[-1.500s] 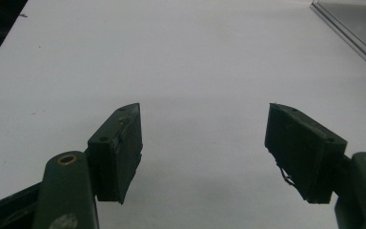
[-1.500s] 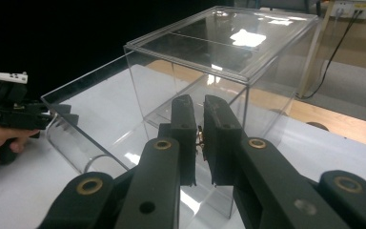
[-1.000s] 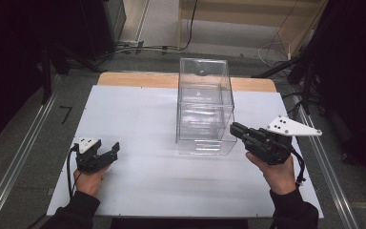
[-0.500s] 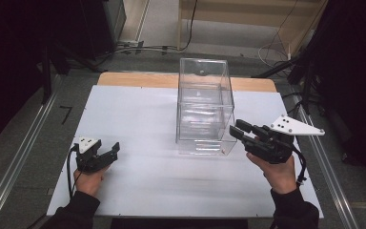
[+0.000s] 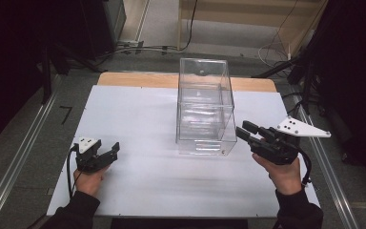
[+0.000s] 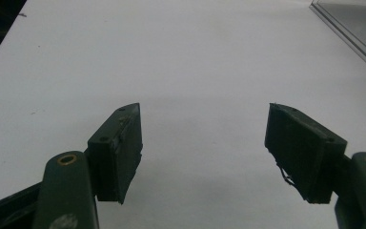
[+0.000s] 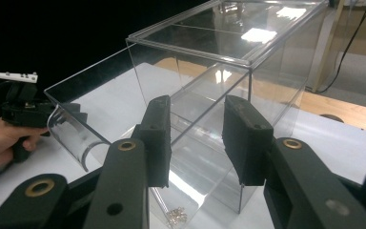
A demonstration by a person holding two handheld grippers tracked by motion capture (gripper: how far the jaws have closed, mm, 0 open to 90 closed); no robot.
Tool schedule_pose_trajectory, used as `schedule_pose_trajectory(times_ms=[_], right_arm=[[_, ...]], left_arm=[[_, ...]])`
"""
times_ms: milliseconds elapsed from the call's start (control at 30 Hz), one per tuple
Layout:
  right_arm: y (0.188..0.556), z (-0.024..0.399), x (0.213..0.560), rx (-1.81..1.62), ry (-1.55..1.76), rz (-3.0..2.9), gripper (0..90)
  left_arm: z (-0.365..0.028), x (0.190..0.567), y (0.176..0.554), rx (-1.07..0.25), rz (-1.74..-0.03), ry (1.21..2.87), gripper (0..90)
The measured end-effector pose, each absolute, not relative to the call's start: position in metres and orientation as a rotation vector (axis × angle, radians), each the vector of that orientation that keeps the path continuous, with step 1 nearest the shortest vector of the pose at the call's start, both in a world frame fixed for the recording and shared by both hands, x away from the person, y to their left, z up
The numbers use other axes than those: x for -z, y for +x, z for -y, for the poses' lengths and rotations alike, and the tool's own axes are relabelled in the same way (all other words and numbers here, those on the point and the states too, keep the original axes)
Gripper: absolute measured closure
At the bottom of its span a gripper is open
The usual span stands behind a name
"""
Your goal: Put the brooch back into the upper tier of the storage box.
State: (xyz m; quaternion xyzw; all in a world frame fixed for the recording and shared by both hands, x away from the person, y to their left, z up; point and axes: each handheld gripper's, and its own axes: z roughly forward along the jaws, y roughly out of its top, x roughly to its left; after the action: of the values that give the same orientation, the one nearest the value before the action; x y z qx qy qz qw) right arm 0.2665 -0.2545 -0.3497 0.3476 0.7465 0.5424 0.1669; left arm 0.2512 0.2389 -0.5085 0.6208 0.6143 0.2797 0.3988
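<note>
**Clear plastic box sits just off the right gripper's tips**

Clear plastic makes up the box (image 5: 204, 107), which stands tall on the white counter (image 5: 138, 124), right of centre, its long axis running away from the person. In the high view the right gripper (image 5: 243, 132) lies just beside the box's near right corner, pointing left and slightly away toward it. The left gripper (image 5: 109, 151) rests low on the counter, well apart from the box, so the right hand (image 5: 282, 172) is plainly the nearer one.

From the left gripper view, the left gripper (image 6: 204, 143) has its jaws spread wide over bare counter, gripping nothing; one edge of the box (image 6: 348, 33) shows at the upper right.

From the right gripper view, the right gripper (image 7: 195, 138) has its jaws parted by a moderate gap, empty, with a vertical edge of the box (image 7: 209, 95) straight ahead between them. Whether the pads touch the wall cannot be told. A curved clear flap (image 7: 71, 133) hangs at the box's side, and the other hand (image 7: 2, 138) shows beyond it.
</note>
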Motion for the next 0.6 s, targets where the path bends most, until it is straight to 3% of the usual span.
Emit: schedule_pose_trajectory(times_ms=[600], right_arm=[[0.27, 0.261, 0.363, -1.467, 1.02, -2.115, 54.0]], left_arm=[[-0.239, 0.508, 0.251, -0.711, -1.556, 1.566, 29.7]])
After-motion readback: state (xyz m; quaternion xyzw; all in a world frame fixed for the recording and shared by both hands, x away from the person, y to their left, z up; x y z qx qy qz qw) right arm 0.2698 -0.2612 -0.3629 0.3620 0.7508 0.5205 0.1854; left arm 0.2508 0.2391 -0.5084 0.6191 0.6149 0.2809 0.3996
